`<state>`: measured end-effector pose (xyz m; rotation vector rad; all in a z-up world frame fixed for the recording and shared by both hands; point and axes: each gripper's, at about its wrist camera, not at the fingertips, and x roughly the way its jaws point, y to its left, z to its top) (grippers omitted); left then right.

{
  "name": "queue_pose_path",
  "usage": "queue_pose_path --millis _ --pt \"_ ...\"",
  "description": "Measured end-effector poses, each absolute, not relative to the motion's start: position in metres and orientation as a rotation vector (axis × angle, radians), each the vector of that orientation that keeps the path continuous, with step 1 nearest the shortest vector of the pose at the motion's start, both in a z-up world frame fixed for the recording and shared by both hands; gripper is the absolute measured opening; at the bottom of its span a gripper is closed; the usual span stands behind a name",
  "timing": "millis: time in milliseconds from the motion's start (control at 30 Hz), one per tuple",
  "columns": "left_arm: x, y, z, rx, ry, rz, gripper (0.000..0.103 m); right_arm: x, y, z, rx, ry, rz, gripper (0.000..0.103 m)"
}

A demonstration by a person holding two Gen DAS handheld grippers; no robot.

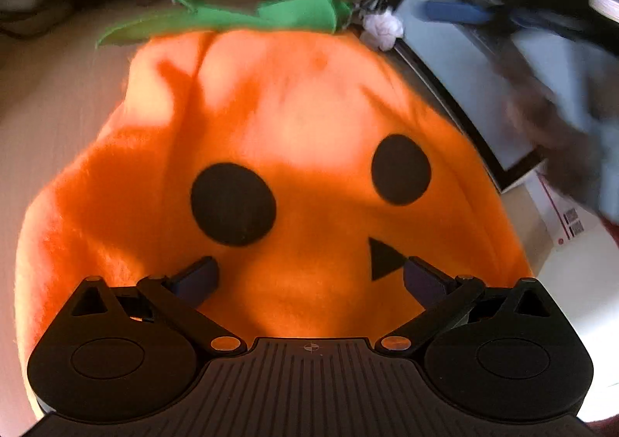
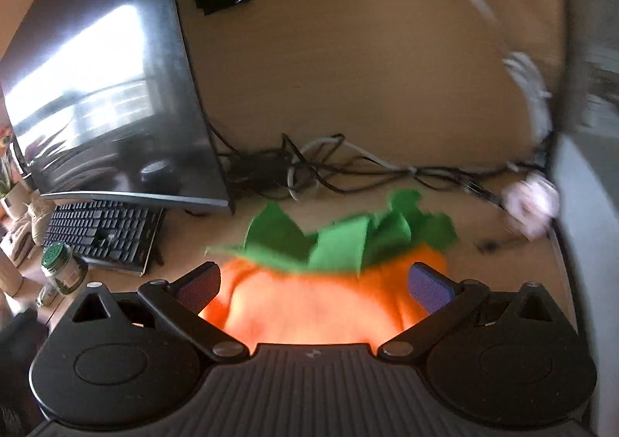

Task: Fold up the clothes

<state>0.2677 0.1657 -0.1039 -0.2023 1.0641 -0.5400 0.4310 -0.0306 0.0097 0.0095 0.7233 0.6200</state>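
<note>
An orange fleece pumpkin costume with black felt eyes, a black triangle nose and a green leaf collar lies spread on the light wooden desk. My left gripper is open and hovers over its lower face part, holding nothing. In the right wrist view the same garment shows its green collar end. My right gripper is open above that end, holding nothing. That view is blurred by motion.
A dark monitor, a black keyboard and a glass jar stand to the left. Tangled cables lie behind the garment. A crumpled white wad and a white appliance sit at the right.
</note>
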Motion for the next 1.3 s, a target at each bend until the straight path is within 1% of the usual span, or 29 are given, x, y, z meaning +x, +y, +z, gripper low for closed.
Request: queue_pose_path --millis 67,100,133,267,333,433,500,533,600,633,700,767,933,1033,1100,1133,1167,1200,1233,1267,1300 --pt "0.261 0.163 -0.105 -0.166 1.035 -0.538 0.103 0.458 -0.022 -0.001 0.014 0.743 0.636 0.073" --pt "0.259 0.161 -0.105 -0.147 1.024 -0.539 0.103 0.468 -0.019 -0.005 0.022 0.746 0.637 0.066" --pt "0.257 0.16 -0.106 -0.142 1.02 -0.535 0.103 0.478 -0.017 -0.01 0.03 0.748 0.635 0.056" --pt "0.257 0.157 -0.106 -0.165 1.019 -0.516 0.103 0.516 -0.014 -0.027 0.084 0.773 0.624 0.056" --pt "0.259 0.158 -0.106 -0.191 1.024 -0.507 0.103 0.536 -0.011 -0.037 0.128 0.818 0.604 0.056" --pt "0.259 0.159 -0.107 -0.215 1.023 -0.5 0.103 0.543 0.002 -0.057 0.097 0.888 0.63 0.056" --pt "0.259 0.159 -0.107 -0.222 1.02 -0.499 0.103 0.535 0.011 -0.065 0.067 0.922 0.669 0.035" --pt "0.258 0.158 -0.107 -0.222 1.019 -0.499 0.103 0.526 0.013 -0.061 0.052 0.912 0.694 0.018" --pt "0.258 0.159 -0.107 -0.222 1.021 -0.502 0.103 0.501 0.013 -0.045 0.032 0.864 0.754 0.014" --pt "0.259 0.159 -0.107 -0.222 1.022 -0.504 0.103 0.485 0.01 -0.031 0.029 0.826 0.79 0.009" --pt "0.26 0.16 -0.107 -0.229 1.027 -0.513 0.103 0.452 0.0 -0.007 0.027 0.776 0.844 0.008" --pt "0.263 0.166 -0.107 -0.259 1.036 -0.53 0.103 0.419 -0.014 0.002 -0.002 0.782 0.876 0.008" --pt "0.268 0.202 -0.099 -0.407 1.06 -0.596 0.103 0.35 -0.049 -0.032 -0.209 0.862 0.722 0.009" --pt "0.267 0.212 -0.07 -0.366 0.957 -0.646 0.103 0.333 -0.071 -0.037 -0.209 0.875 0.622 0.009" --pt "0.27 0.213 -0.048 -0.33 0.872 -0.676 0.103 0.331 -0.079 -0.026 -0.172 0.841 0.59 0.013" --pt "0.277 0.208 -0.05 -0.315 0.87 -0.665 0.103 0.332 -0.081 -0.019 -0.156 0.812 0.58 0.017" --pt "0.284 0.202 -0.052 -0.301 0.868 -0.654 0.103 0.334 -0.082 -0.012 -0.14 0.78 0.572 0.026" --pt "0.291 0.196 -0.054 -0.286 0.867 -0.642 0.103 0.339 -0.082 -0.004 -0.115 0.753 0.566 0.031" --pt "0.297 0.19 -0.056 -0.271 0.866 -0.631 0.103 0.344 -0.083 0.003 -0.089 0.726 0.559 0.04" --pt "0.304 0.184 -0.058 -0.257 0.864 -0.619 0.103 0.351 -0.084 0.009 -0.059 0.704 0.562 0.042" --pt "0.311 0.178 -0.06 -0.242 0.863 -0.608 0.103 0.36 -0.08 0.014 -0.038 0.688 0.571 0.043"
